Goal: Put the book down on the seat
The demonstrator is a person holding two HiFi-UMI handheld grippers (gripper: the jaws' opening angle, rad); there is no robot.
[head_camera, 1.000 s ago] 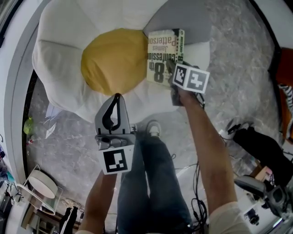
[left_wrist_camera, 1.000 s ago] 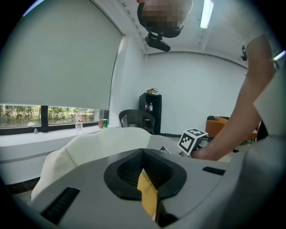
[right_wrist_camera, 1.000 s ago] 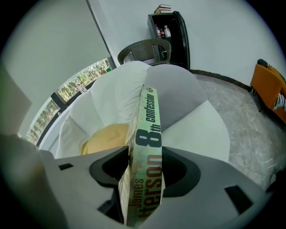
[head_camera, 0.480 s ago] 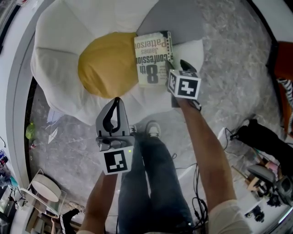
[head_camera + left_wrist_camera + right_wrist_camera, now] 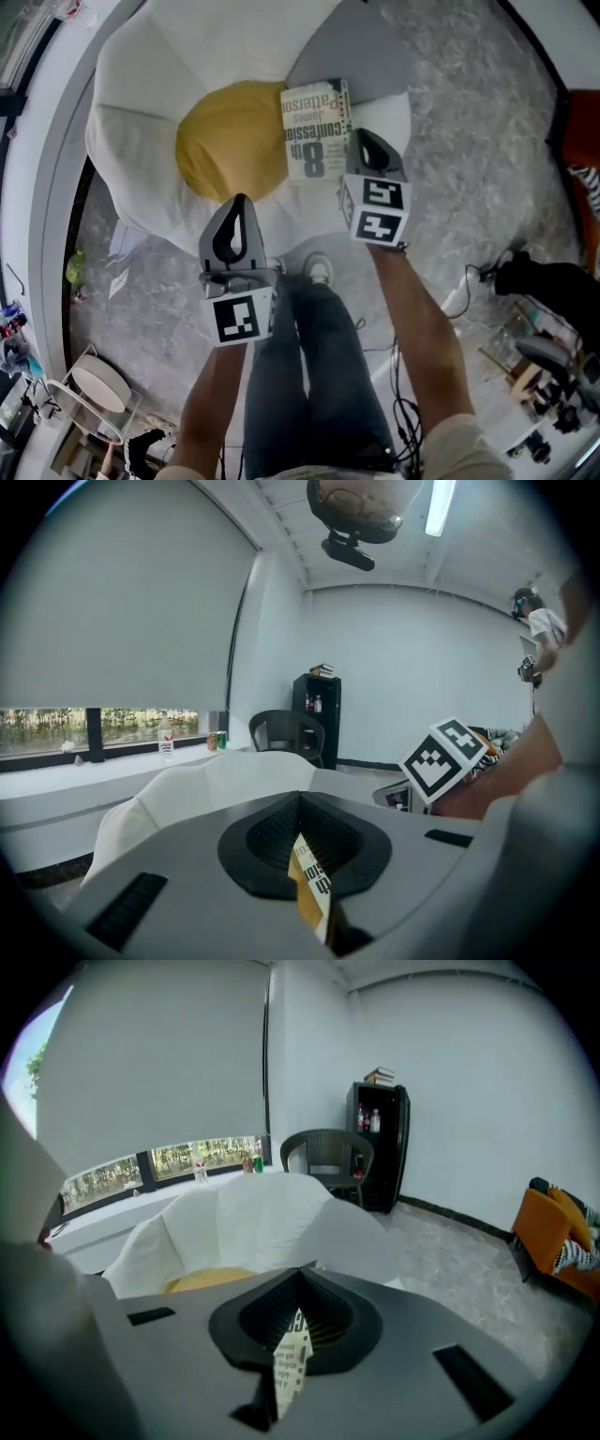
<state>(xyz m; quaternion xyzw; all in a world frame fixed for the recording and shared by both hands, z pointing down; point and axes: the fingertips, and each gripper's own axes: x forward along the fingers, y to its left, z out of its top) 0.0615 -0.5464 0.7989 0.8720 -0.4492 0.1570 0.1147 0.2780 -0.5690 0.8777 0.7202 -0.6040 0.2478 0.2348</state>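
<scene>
The book point(image 5: 317, 129) lies flat on the seat point(image 5: 150, 122), seemingly delivered, so the right gripper point(image 5: 362, 139) beside it has just closed its jaws on nothing; the left gripper point(image 5: 239, 202), below the book, is closed and empty too.

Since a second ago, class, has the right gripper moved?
Yes. The right gripper has come off the book, back toward the person; its jaws have just been closing, nothing between them.

Bright, even daylight enters through the window point(image 5: 103, 728) left of the fingers point(image 5: 187, 864). Fisheye bends and darkens every corner; shadows are soft.
</scene>
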